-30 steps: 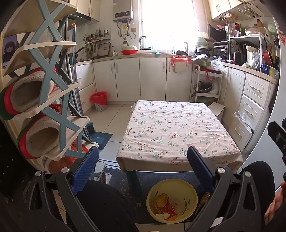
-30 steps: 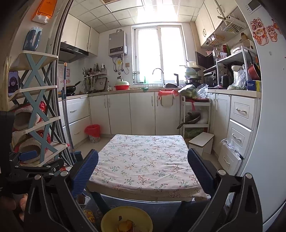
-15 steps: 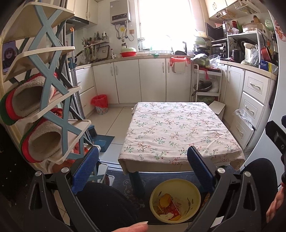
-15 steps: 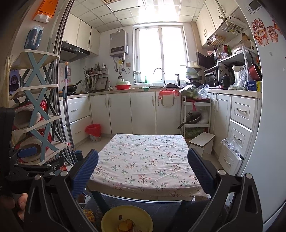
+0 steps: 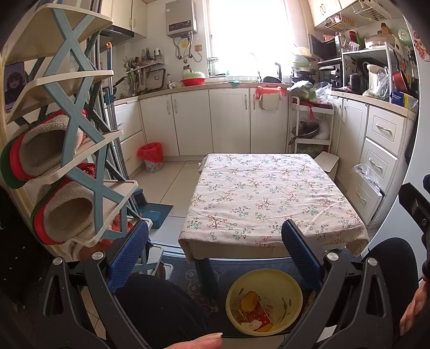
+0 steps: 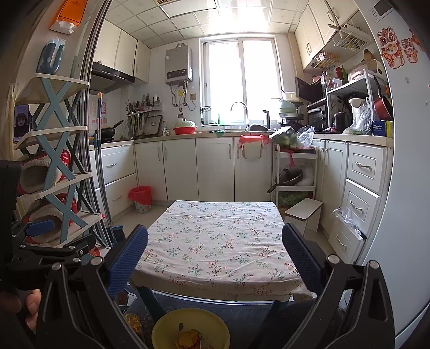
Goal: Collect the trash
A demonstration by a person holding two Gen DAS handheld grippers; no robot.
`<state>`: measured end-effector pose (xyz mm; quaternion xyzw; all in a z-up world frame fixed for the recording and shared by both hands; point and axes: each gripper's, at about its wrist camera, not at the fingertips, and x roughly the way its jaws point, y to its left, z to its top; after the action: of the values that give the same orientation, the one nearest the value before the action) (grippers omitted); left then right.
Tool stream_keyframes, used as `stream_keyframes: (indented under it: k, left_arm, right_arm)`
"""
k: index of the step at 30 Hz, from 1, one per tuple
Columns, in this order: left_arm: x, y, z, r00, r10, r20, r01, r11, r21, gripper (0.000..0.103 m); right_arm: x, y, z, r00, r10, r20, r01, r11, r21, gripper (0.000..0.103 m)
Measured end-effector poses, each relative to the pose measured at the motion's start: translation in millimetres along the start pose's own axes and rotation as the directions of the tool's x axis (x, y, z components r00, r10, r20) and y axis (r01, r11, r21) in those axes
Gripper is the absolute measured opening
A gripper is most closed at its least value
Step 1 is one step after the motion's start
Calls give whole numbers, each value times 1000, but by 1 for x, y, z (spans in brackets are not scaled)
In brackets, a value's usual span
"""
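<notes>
A matt floral cloth [image 5: 268,198] covers the table. The yellow bowl [image 5: 293,290] looks like smooth plastic. Fleecy slippers [image 5: 51,145] sit on a smooth plastic rack [image 5: 80,112]. Floor tiles [image 5: 172,185] are glossy. Gripper pads [image 6: 301,257] look textured blue rubber.

No lettering can be read in either view. The orange packet [image 6: 70,12] stuck high on the wall carries a small dark mark, too small to make out. The grey water heater [image 6: 178,65] has a small label, also illegible. The blue box [image 6: 381,128] on the counter shows white print that stays blurred. The red wrapper [image 5: 262,312] in the yellow bowl [image 5: 293,291] bears pale markings that cannot be read.
</notes>
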<state>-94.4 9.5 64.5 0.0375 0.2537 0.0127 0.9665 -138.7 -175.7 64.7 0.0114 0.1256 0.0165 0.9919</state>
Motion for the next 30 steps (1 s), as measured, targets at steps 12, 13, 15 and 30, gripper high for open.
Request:
stream_keyframes:
  k: [12, 13, 15, 30]
  left_arm:
    - [0, 0, 0, 1000, 0, 0, 0, 1000, 0, 95]
    - [0, -1, 0, 1000, 0, 0, 0, 1000, -1, 95]
    - [0, 0, 0, 1000, -2, -1, 2, 1000, -2, 95]
    - [-5, 0, -1, 1000, -11, -1, 11, 1000, -5, 95]
  right_arm:
    - [0, 0, 0, 1000, 0, -1, 0, 1000, -1, 96]
    - [-1, 0, 0, 1000, 0, 0, 0, 1000, -2, 96]
    - [0, 0, 0, 1000, 0, 0, 0, 1000, -2, 96]
    - [-1, 1, -1, 1000, 0, -1, 0, 1000, 0, 96]
